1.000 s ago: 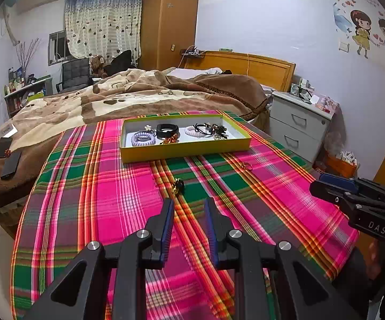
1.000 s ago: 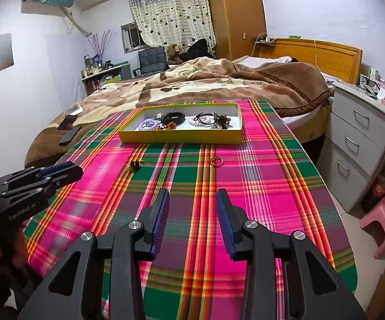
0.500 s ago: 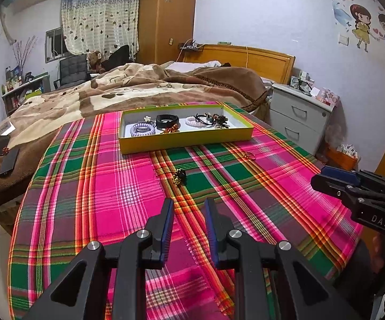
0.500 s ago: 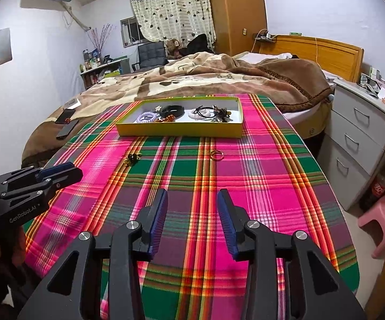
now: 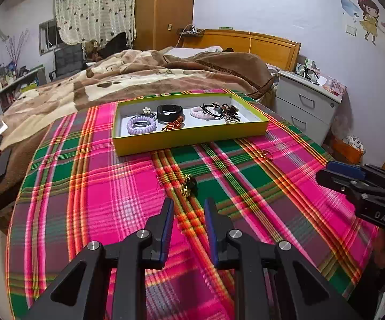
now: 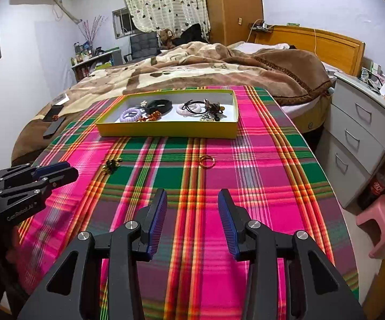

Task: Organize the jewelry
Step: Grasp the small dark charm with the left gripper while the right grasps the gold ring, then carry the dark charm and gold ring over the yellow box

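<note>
Both grippers empty: left gripper [image 5: 187, 205] narrow gap, right gripper [image 6: 192, 196] wide. Ahead on plaid cloth [image 6: 259, 165]: gold ring [image 6: 207, 161], dark brooch [image 5: 188, 185], yellow tray [image 6: 165, 130] behind; nothing btwn.

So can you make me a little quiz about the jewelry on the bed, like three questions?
1. True or false: the gold ring lies inside the yellow tray.
2. Which piece lies just ahead of the left hand-held gripper? A) the purple coil hair tie B) the dark gold-trimmed piece C) the black band
3. Fill in: neither hand-held gripper, left or right, has anything between its ____.

Key: 1 false, it lies on the plaid cloth outside the tray. 2 B. 3 fingers.
</note>
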A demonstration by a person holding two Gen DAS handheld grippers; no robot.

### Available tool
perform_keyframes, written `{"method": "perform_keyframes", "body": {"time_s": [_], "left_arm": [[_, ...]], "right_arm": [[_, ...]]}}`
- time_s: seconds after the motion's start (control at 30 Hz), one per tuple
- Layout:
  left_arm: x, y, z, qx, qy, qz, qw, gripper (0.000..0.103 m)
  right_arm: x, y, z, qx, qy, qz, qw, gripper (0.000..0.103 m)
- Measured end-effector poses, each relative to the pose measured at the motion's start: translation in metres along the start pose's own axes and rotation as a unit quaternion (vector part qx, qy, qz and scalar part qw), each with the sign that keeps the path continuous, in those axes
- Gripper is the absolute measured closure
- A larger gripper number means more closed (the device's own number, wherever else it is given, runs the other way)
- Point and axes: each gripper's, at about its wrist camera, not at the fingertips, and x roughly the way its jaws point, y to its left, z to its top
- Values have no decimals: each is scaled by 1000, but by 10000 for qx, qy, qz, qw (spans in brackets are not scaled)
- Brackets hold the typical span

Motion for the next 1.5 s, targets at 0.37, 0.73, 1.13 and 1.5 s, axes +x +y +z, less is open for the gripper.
{"method": "perform_keyframes", "body": {"time_s": [0.37,0.73,1.13,1.5], "left_arm": [[41,-1,18,143,509,-154,9985,79],[70,-2,27,244,777,-61,9967,79],[81,-8,28,443,759,169,9960,86],[70,-6,31,305,629,-21,9975,87]], "right_arm": [[47,-12,27,-25,551,26,9985,62],[90,-12,39,-214,941,-66,9953,62],[102,-1,42,-449,1002,-170,9938,80],[91,-1,41,-381,872,-87,9954,80]]}}
